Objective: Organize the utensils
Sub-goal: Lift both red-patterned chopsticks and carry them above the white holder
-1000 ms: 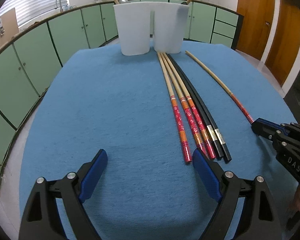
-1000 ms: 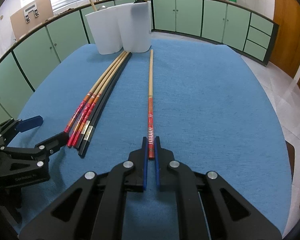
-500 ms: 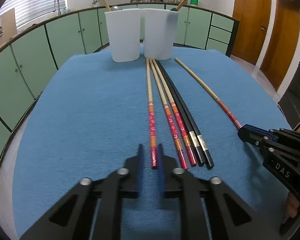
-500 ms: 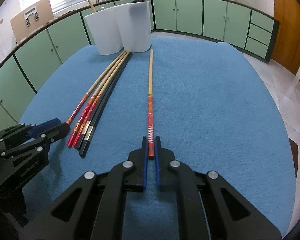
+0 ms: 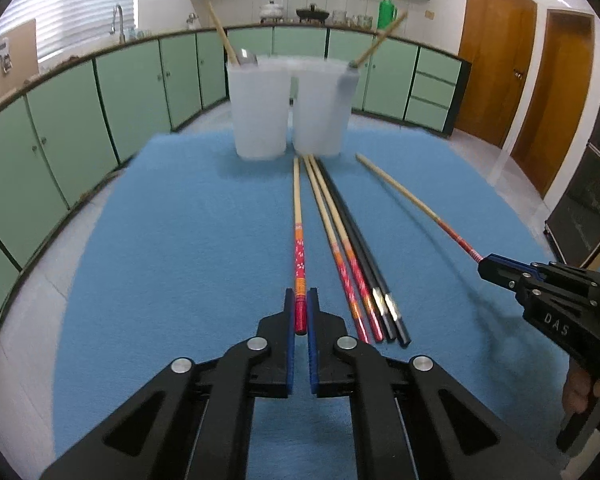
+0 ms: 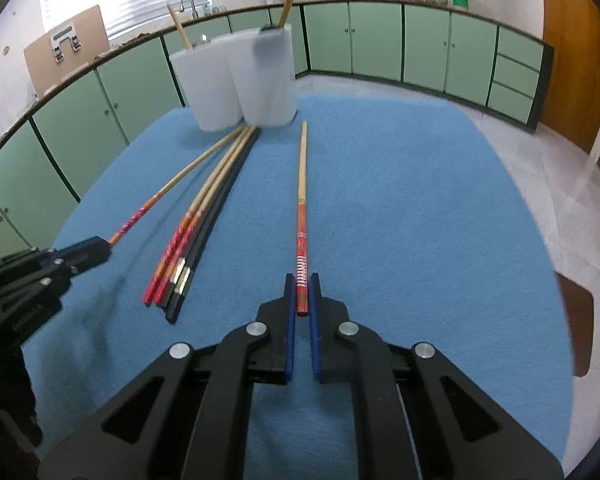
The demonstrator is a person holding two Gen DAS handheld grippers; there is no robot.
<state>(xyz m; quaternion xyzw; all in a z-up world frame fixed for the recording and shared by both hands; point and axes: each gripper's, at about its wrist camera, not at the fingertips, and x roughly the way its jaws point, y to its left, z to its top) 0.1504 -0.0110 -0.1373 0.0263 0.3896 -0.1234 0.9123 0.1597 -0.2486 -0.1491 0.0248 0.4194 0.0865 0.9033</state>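
My left gripper [image 5: 301, 298] is shut on the red end of a red-and-bamboo chopstick [image 5: 299, 240], lifted clear of the bundle. My right gripper [image 6: 302, 280] is shut on the red end of another red-and-bamboo chopstick [image 6: 301, 200], also raised off the cloth. The other chopsticks [image 5: 356, 256], two red-and-bamboo and two black, lie together on the blue cloth [image 5: 180, 260]; they also show in the right wrist view [image 6: 196, 236]. Two white cups [image 5: 288, 108] stand at the far end, each holding a wooden-handled utensil.
The blue-covered table [image 6: 440, 220] is rounded, with edges close on both sides. Green cabinets ring the room and wooden doors [image 5: 496, 52] stand at the right. Each gripper shows in the other's view, the right one [image 5: 540, 292] and the left one [image 6: 40, 272].
My left gripper closed on the leftmost chopstick and lifted it away from the bundle. My right gripper kept its hold and raised its chopstick off the cloth.
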